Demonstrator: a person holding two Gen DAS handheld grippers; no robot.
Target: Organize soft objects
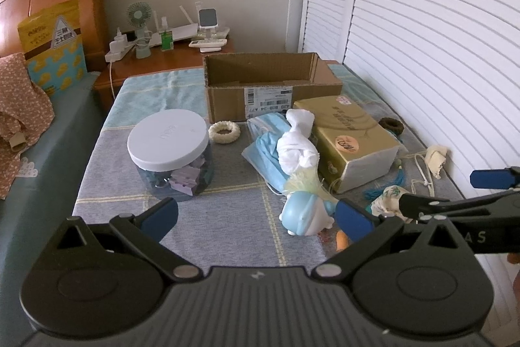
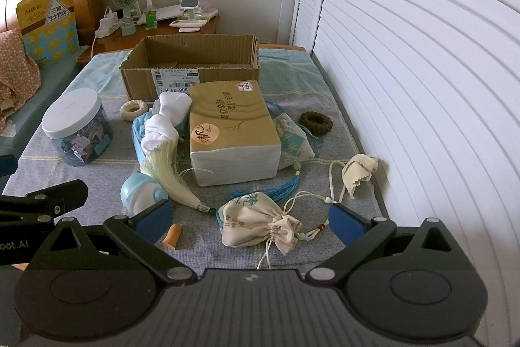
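Both tongs wide apart and holding nothing above the worktop.

The drawstring pouch (image 2: 260, 221) lay between the right tongs (image 2: 250, 221) fingers, untouched. The blue toy (image 1: 304, 212) lay just inside the left tongs (image 1: 256, 217) right finger. The cardboard box (image 2: 195, 67) stood well ahead of both.

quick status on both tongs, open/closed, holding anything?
Left tongs: open, holding nothing, above the checked cloth.
Right tongs: open, holding nothing, with the drawstring pouch lying between the fingers.
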